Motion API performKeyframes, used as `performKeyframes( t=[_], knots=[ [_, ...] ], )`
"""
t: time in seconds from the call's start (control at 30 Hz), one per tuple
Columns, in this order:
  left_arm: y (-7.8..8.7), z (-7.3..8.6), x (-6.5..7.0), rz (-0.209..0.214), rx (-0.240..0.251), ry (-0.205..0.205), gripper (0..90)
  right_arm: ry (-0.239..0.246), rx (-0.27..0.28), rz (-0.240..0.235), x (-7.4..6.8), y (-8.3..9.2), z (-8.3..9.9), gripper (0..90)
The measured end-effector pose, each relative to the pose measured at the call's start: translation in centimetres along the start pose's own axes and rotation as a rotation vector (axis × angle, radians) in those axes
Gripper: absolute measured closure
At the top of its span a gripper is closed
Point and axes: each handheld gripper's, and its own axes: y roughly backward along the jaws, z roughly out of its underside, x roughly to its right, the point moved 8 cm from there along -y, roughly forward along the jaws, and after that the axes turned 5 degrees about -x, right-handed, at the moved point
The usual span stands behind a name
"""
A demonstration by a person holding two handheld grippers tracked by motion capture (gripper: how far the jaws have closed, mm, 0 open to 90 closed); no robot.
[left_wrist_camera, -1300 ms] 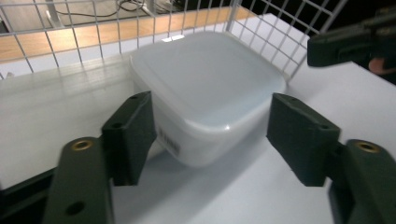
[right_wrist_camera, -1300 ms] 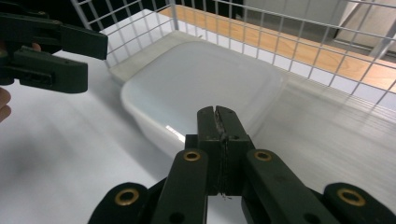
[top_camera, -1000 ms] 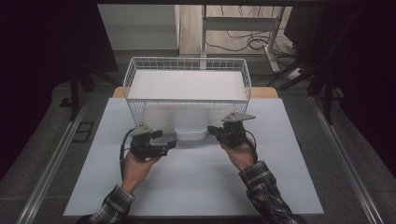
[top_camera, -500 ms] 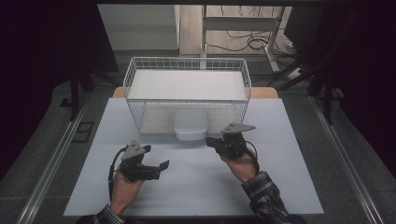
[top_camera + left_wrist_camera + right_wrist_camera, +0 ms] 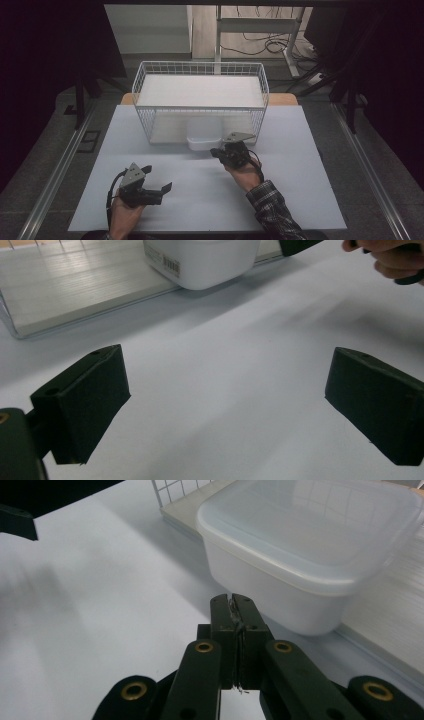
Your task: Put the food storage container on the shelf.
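Our left gripper (image 5: 159, 190) waits near on the white bench (image 5: 280, 200), fingers wide apart and empty. The translucent white plastic lidded box (image 5: 202, 140) sits at the wire basket's (image 5: 200, 70) near edge. Our right gripper (image 5: 216, 151), fingers pressed together and empty, is just beside it; we should push gently and straight.

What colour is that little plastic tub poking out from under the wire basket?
The tub is milky white and translucent, with a matching lid; the right gripper view shows it best.

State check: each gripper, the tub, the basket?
left gripper: open, nothing between the jaws, over bare table.
right gripper: shut, empty, tips just short of the container.
plastic container: upright, lid on, sitting at the basket's front edge.
wire basket: upright, open top.
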Motion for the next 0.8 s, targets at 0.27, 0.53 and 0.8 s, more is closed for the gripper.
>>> performKeyframes(
  t=[0.27,0.53,0.8],
  knots=[
    [-0.4,0.2,0.4,0.009,-0.018,-0.022,3.8,0.024,-0.02,0.042,0.9,-2.3,-0.3,88.8],
    [-0.7,0.2,0.5,0.014,-0.021,-0.026,3.9,0.019,-0.011,0.055,1.7,-3.0,-0.9,89.1],
    [-0.8,0.2,0.5,0.017,-0.023,-0.022,3.9,0.029,-0.012,0.067,2.1,-4.0,-2.0,89.1]
  ],
)
